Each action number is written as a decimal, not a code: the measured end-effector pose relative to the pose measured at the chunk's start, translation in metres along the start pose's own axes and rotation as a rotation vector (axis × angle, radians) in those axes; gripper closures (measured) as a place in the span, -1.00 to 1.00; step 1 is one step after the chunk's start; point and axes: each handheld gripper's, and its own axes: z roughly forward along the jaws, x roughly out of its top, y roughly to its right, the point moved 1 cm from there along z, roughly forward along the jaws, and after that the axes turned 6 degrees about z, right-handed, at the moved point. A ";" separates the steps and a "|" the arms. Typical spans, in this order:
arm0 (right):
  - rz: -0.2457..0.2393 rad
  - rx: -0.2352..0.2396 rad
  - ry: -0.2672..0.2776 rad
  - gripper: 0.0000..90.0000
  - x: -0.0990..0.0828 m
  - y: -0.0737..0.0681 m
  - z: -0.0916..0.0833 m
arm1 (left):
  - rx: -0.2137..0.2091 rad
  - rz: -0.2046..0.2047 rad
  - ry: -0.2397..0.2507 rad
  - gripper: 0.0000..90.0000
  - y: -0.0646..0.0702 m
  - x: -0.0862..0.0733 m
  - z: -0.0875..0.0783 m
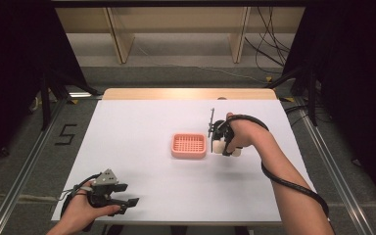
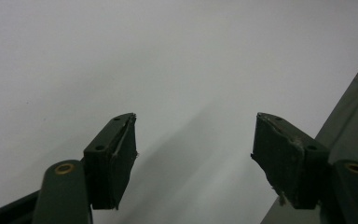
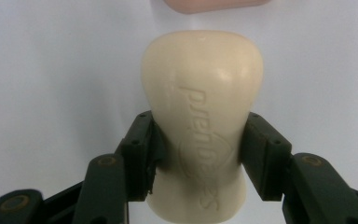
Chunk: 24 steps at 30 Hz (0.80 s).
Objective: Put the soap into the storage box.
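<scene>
Pink plastic marks my landmark from above: the soap dish [image 1: 189, 145] sits mid-bench [image 1: 142, 122], and my right claw [image 1: 219, 145] hangs just beside its right edge, clamped on a cream soap bar [image 1: 217, 146]. My left claw [image 1: 127, 196] rests well apart from the dish, at the near left corner.

In the left gripper view, that claw [image 2: 194, 154] stands wide apart, gripping nothing over bare white bench.

In the right gripper view, the jaws pinch the bar [image 3: 204, 116] at both sides, the dish rim [image 3: 214, 4] just beyond it.

Bars of soap: one [image 3: 203, 121]
Pink soap dishes: one [image 1: 189, 146]
Tongs: two, left tongs [image 1: 127, 194] and right tongs [image 1: 219, 142]
Tables: one [image 1: 142, 122]
</scene>
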 end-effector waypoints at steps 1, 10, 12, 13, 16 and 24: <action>0.017 0.002 -0.001 0.13 0.000 -0.001 -0.001 | 0.000 0.000 0.001 -0.34 0.000 0.000 0.000; 0.043 0.005 0.073 0.13 0.000 -0.002 -0.002 | -0.006 0.003 -0.001 -0.34 0.000 0.000 0.000; 0.078 0.004 0.073 0.13 0.000 -0.004 -0.003 | -0.006 0.002 -0.002 -0.34 0.000 0.000 0.000; 0.055 0.003 0.080 0.13 0.000 -0.003 -0.003 | -0.006 0.003 -0.002 -0.34 0.000 0.000 0.000; 0.052 0.004 0.093 0.13 0.001 -0.003 -0.004 | -0.005 0.004 -0.001 -0.34 0.000 0.000 0.000; 0.060 -0.023 0.127 0.13 0.001 -0.005 -0.007 | -0.003 -0.006 0.006 -0.34 -0.001 0.000 -0.001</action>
